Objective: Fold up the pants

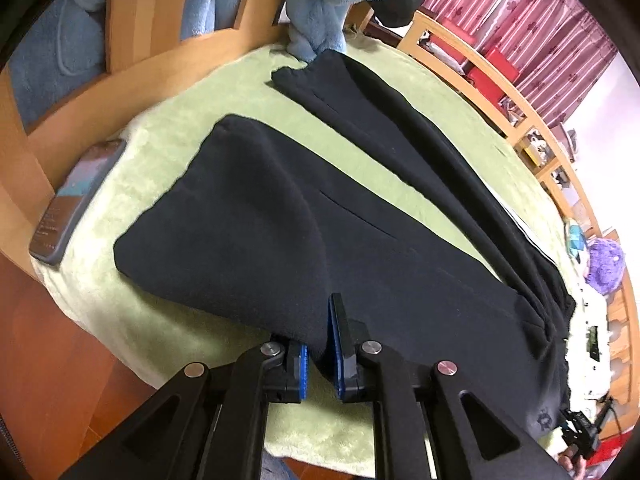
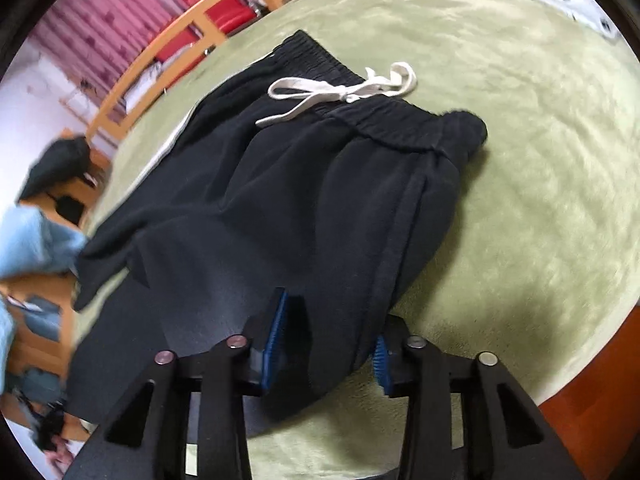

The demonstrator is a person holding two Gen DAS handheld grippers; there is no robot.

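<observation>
The black fleece drawstring pants (image 1: 360, 208) lay spread on a pale green plush blanket (image 1: 168, 152) covering the bed, one leg reaching toward the wooden headboard (image 1: 132, 12), the other folded into a rounded flap nearer the camera. The left claw (image 1: 320, 356) was clamped on the near edge of that flap, its blue pads (image 1: 335, 344) pressing black cloth between them. In the right wrist view, the right claw (image 2: 326, 344) had its jaws set wider, with a thick fold of the hip side of the pants (image 2: 312, 208) filling the gap; whether the pads actually pinched it could not be told. The elastic waistband, with its white cord drawstring (image 2: 340, 92) tied in a bow, lay at the far end.

A dark smartphone (image 1: 80, 200) rested at the blanket's edge beside the headboard, well apart from the pants. A light blue fluffy garment (image 1: 324, 4) hung over the headboard, its end touching the far pant cuff. A curved wooden rail (image 1: 512, 96) ran along the far side, with red boxes (image 1: 496, 64) and pink striped curtains (image 1: 532, 20) behind it. Bare green blanket (image 2: 540, 160) stretched wide on the right of the waistband.
</observation>
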